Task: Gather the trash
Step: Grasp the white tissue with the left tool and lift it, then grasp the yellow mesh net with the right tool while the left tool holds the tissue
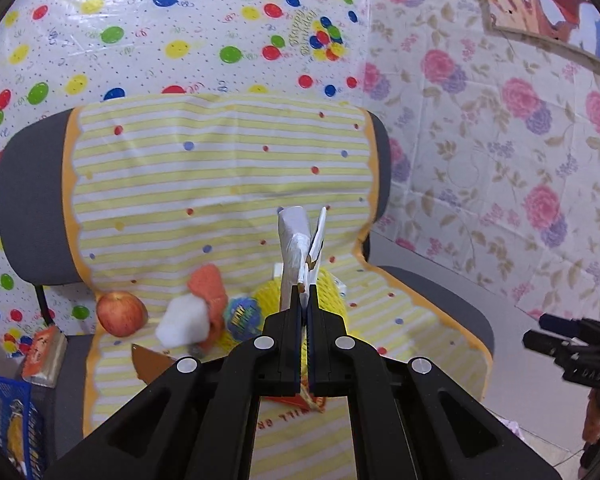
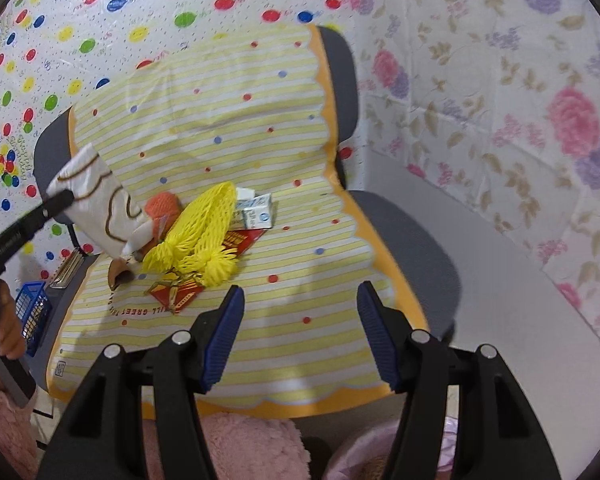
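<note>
My left gripper (image 1: 305, 294) is shut on a white wrapper with brown lines (image 1: 298, 240), which stands up from its jaws above the chair seat. The right wrist view shows the same wrapper (image 2: 96, 200) pinched by the left gripper (image 2: 66, 198) at the far left. On the striped yellow cloth (image 2: 260, 128) lie a yellow foam net (image 2: 204, 232), two small milk cartons (image 2: 256, 212), a red packet (image 2: 176, 292), an orange piece (image 1: 209, 284), a white wad (image 1: 184, 326) and an apple (image 1: 121, 313). My right gripper (image 2: 300, 304) hangs open over the seat's front, with nothing between its fingers.
The cloth covers a grey office chair (image 2: 416, 248) in a corner of patterned walls. A blue basket (image 1: 8, 412) and an orange packet (image 1: 42, 354) sit left of the chair. Pink fluffy fabric (image 2: 252, 440) lies below the right gripper. The right gripper (image 1: 534, 331) shows at the left view's right edge.
</note>
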{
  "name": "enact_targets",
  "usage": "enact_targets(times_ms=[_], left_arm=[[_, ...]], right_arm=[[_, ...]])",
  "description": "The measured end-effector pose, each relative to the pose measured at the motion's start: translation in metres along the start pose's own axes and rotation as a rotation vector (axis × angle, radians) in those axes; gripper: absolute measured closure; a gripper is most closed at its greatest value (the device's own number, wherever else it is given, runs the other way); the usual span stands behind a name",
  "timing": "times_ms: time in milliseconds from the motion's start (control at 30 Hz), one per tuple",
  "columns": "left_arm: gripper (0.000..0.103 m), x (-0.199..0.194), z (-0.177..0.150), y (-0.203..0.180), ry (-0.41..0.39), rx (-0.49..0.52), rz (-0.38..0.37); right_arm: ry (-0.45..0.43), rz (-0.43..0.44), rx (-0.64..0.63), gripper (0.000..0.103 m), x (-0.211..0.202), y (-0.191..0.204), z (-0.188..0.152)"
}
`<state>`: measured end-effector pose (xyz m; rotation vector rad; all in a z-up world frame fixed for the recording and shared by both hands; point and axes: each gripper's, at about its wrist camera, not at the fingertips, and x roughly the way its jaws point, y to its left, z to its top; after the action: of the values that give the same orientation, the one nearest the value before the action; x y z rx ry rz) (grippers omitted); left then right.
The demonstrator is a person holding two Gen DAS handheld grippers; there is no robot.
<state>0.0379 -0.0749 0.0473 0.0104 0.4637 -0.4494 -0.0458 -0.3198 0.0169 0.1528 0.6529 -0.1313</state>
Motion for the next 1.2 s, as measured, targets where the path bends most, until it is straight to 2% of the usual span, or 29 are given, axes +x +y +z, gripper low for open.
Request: enact_targets(times_ms=[167, 300, 500, 667, 800, 1000, 1033, 1100, 1200], left_arm=[[0.101, -0.005, -0.002, -0.015, 0.002, -0.021, -0.069], [0.101, -0.013, -0.004, -0.012, -0.001, -0.032, -0.071], [0.101, -0.022, -0.008, 0.020, 0.005, -0.077, 0.022], [0.101, -0.031, -0.021, 0.057, 0.024, -0.144, 0.131], [0.101, -0.035, -0.032, 0.090, 0.051, -0.196, 0.225], [0.101, -0.026, -0.041, 0.122, 0.085, -0.251, 0.297], [0.101, -0.023, -0.042, 0.126, 0.092, -0.252, 0.306], [0.101, -0.020, -0.043, 0.129, 0.097, -0.249, 0.314], [0.101, -0.015, -0.042, 0.131, 0.102, -0.243, 0.311]], right_arm=[[-0.017, -0.055, 0.044, 0.045, -0.024, -0.020, -0.005], [-0.020, -0.053, 0.048, 0.045, -0.026, -0.019, -0.005], [0.000, 0.011, 0.011, 0.045, -0.007, 0.002, 0.002], [0.020, 0.083, -0.029, 0.045, 0.023, 0.022, 0.015], [0.046, 0.151, -0.066, 0.045, 0.060, 0.043, 0.028], [0.111, 0.287, -0.123, 0.045, 0.126, 0.088, 0.051], [0.126, 0.303, -0.125, 0.043, 0.136, 0.094, 0.054], [0.123, 0.314, -0.131, 0.020, 0.155, 0.105, 0.060], [0.131, 0.278, -0.108, 0.013, 0.185, 0.110, 0.070]])
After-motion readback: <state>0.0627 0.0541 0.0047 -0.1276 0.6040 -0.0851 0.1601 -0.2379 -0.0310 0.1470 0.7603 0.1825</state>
